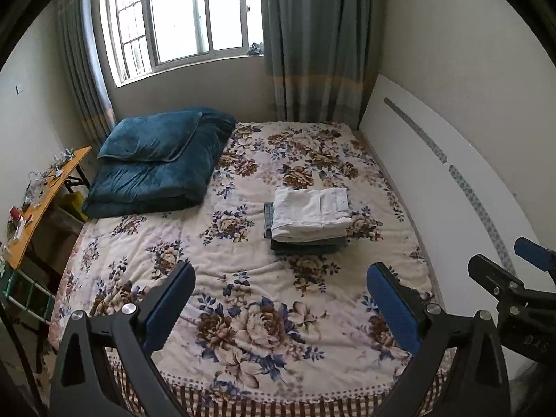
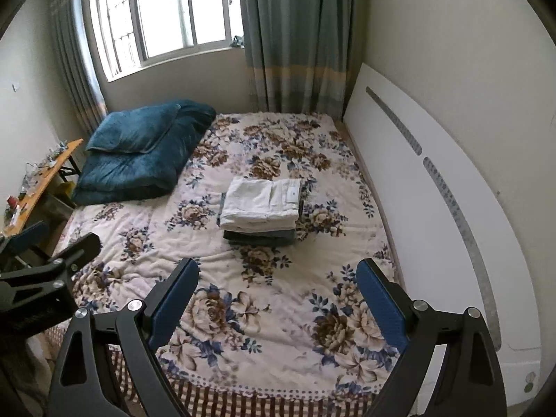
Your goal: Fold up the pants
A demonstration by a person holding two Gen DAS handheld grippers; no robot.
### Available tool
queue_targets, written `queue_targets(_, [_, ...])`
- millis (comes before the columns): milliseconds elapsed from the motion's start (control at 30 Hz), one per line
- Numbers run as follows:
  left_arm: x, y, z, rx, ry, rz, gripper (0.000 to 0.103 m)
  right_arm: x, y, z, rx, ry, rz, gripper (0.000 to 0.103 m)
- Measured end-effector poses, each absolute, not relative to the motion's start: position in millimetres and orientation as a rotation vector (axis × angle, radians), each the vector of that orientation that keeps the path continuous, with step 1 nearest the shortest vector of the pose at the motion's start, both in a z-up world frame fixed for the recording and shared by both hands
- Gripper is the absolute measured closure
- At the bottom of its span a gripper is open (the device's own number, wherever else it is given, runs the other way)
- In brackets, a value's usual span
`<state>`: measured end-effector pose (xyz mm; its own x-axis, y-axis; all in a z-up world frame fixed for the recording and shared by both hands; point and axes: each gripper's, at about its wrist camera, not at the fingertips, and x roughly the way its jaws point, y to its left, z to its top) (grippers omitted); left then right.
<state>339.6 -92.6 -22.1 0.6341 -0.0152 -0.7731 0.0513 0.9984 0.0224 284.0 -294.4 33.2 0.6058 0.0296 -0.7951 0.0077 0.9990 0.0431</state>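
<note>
Bed [image 1: 243,312] with a floral cover fills both views; a folded teal quilt [image 1: 156,166] lies at its far left. White folded pants [image 1: 309,213] top a small stack mid-bed. Left gripper [image 1: 281,309] and right gripper [image 2: 278,302] hover above the near edge, jaws spread wide, holding nothing.

The right gripper [image 2: 278,297] hangs above the near end of the floral bedspread [image 2: 215,243], its blue-padded jaws spread wide with nothing between them. At twelve o'clock from it, folded white pants [image 2: 260,203] lie on top of folded grey pants [image 2: 259,236]. A folded teal quilt [image 2: 139,153] sits at ten o'clock. The left gripper [image 2: 62,239] shows at nine o'clock, and a white headboard [image 2: 434,187] runs along at two o'clock.
</note>
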Motion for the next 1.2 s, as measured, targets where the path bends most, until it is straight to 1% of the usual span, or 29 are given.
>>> queue_targets(200, [315,-96,3,0.049,0.844,-0.04,0.002,252,-292,69,0.029,0.882,0.013,0.009])
queue_targets(400, [305,-96,5,0.054,0.828,-0.02,0.002,233,-293,84,0.029,0.887,0.003,0.007])
queue_targets(600, [328,-96,3,0.071,0.83,0.018,0.002,255,-301,84,0.038,0.87,-0.026,0.007])
queue_targets(767, [355,-93,-2,0.059,0.864,0.019,0.001,285,-306,78,0.045,0.868,-0.047,0.007])
queue_targets(967, [373,-92,1,0.057,0.893,0.059,0.0,315,-307,65,0.051,0.932,-0.013,0.006])
queue_targets(1200, [381,-91,5,0.071,0.939,0.079,0.0,327,-305,70,0.037,0.951,-0.009,0.005])
